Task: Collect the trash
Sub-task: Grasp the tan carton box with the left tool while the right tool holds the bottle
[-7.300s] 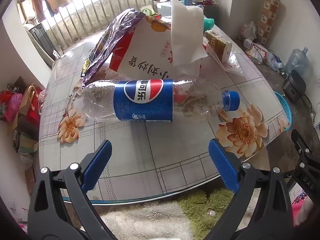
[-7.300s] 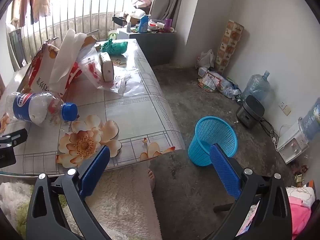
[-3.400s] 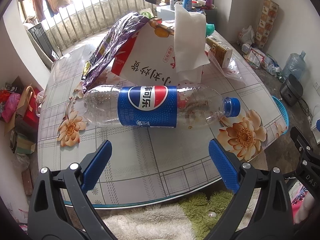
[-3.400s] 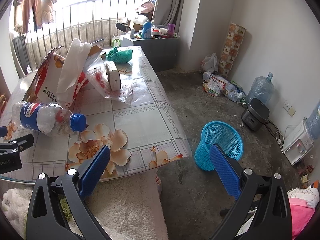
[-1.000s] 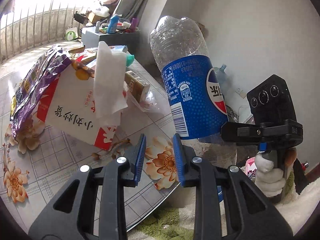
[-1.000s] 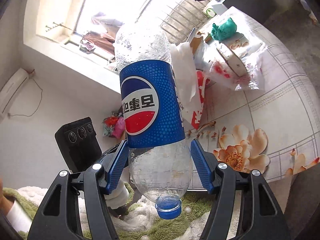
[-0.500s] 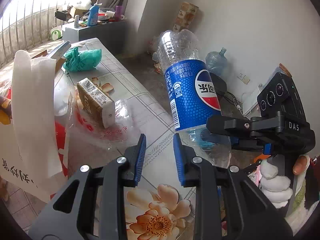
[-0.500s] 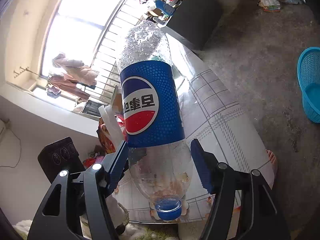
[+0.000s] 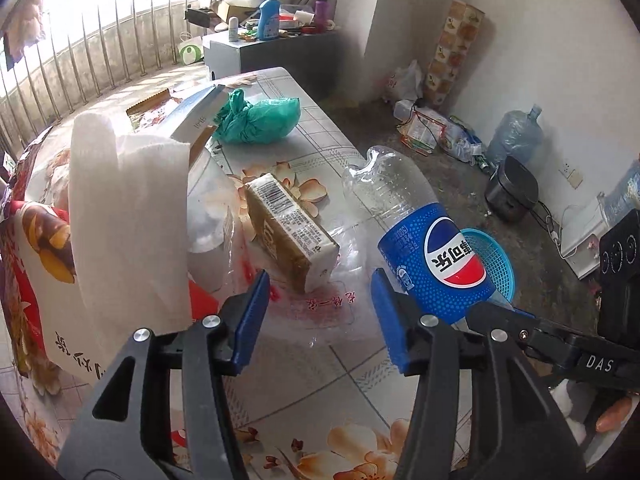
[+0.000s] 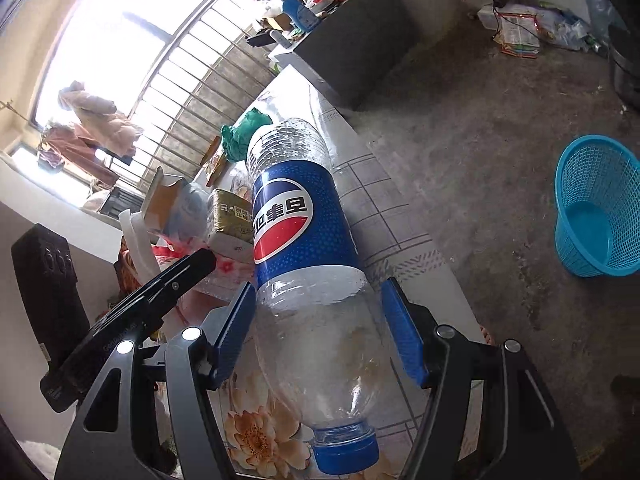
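**Plastic cola bottle clamped in the right hand-held gripper above the desk edge**

Blue pads of the right hand-held gripper (image 10: 318, 330) press on the clear lower part of the plastic cola bottle (image 10: 304, 240), just below its blue label. The bottle is held upside down and tilted, its blue cap (image 10: 346, 450) nearest the camera and its base pointing away toward the window bars.

In the left wrist view the same bottle (image 9: 424, 248) leans at the right, in front of the blue mesh basket (image 9: 494, 258), which stands on the concrete floor (image 10: 500, 128) beyond the desk's right edge.

Jaws of the left hand-held gripper (image 9: 318, 320) are opening, and nothing lies between them; they hang over the flower-patterned desk (image 9: 344, 372). On the desk, past that gripper, sits a wrapped tan packet (image 9: 290, 228) on clear film, with a knotted green bag (image 9: 260, 120) farther off and a white paper towel (image 9: 128, 232) draped over a red and white sack (image 9: 36, 264) at the left.
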